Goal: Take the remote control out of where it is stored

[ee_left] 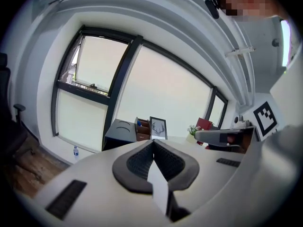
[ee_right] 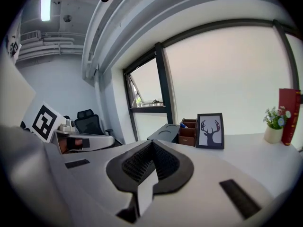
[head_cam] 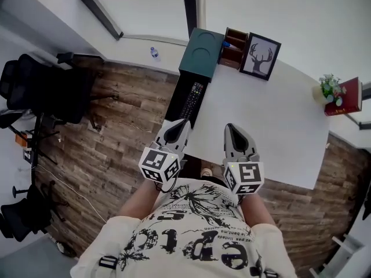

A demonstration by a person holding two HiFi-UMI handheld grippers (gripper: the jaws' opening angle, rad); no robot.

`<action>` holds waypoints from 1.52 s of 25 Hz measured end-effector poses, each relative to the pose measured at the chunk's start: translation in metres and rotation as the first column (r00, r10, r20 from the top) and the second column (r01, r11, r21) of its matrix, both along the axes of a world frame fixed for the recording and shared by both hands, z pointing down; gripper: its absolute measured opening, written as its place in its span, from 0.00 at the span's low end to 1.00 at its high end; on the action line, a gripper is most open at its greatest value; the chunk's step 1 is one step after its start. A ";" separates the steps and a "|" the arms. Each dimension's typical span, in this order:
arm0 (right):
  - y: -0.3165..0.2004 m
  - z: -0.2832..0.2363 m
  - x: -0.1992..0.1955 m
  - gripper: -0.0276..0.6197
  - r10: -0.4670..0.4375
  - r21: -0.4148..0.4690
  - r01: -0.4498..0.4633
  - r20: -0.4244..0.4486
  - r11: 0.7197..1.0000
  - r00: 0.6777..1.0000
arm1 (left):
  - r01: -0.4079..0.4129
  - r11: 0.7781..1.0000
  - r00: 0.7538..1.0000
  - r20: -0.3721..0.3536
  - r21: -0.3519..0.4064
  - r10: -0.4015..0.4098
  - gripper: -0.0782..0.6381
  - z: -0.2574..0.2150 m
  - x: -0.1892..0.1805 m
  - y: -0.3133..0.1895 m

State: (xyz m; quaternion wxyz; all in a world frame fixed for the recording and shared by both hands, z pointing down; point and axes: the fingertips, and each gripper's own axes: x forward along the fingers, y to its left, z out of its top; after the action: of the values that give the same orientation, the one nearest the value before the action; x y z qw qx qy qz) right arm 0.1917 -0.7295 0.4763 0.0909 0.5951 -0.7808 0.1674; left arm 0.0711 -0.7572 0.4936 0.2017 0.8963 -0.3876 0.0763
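Note:
A black remote control (head_cam: pixel 193 99) lies in a long dark open drawer (head_cam: pixel 181 106) that sticks out from a dark green cabinet (head_cam: pixel 201 53) at the left edge of the white table (head_cam: pixel 272 126). My left gripper (head_cam: pixel 185 122) hovers just short of the drawer's near end, shut and empty. My right gripper (head_cam: pixel 230 127) is over the table's near edge, also shut with nothing in it. In the left gripper view the jaws (ee_left: pixel 153 141) meet and the cabinet (ee_left: pixel 120 128) stands ahead. The right gripper (ee_right: pixel 152 142) shows closed pads as well. The remote is hidden in both gripper views.
At the back of the table are a wooden organiser (head_cam: pixel 233 47), a framed deer picture (head_cam: pixel 260 56), a small potted plant (head_cam: pixel 328 88) and a red book (head_cam: pixel 345 97). Left of the table, on the wood floor, are a water bottle (head_cam: pixel 154 52) and black office chairs (head_cam: pixel 43 88).

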 end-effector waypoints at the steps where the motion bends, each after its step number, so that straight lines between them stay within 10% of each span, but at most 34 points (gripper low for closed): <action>1: -0.013 0.001 0.000 0.05 0.013 -0.002 -0.013 -0.007 1.000 1.000 | -0.005 1.000 1.000 0.023 0.000 0.005 0.12 0.003 -0.002 -0.011; 12: -0.075 0.021 0.003 0.05 0.115 -0.073 -0.118 -0.044 0.990 0.992 | -0.093 0.972 0.963 0.229 -0.215 0.143 0.13 0.088 0.007 -0.078; 25: -0.093 0.050 0.055 0.05 0.084 -0.164 -0.097 -0.084 0.982 0.993 | -0.014 0.908 0.889 0.411 -0.419 0.203 0.37 0.175 0.019 -0.094; 38: -0.098 0.053 0.072 0.05 0.089 -0.187 -0.090 -0.014 0.978 0.996 | 0.049 0.891 0.831 0.514 -0.452 0.215 0.45 0.203 0.019 -0.107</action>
State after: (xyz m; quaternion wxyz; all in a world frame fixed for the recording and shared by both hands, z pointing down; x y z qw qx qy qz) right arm 0.2638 -0.8274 0.5297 0.1412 0.6187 -0.7338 0.2425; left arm 0.0905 -0.8642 0.6962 0.2781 0.7814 -0.3606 0.4266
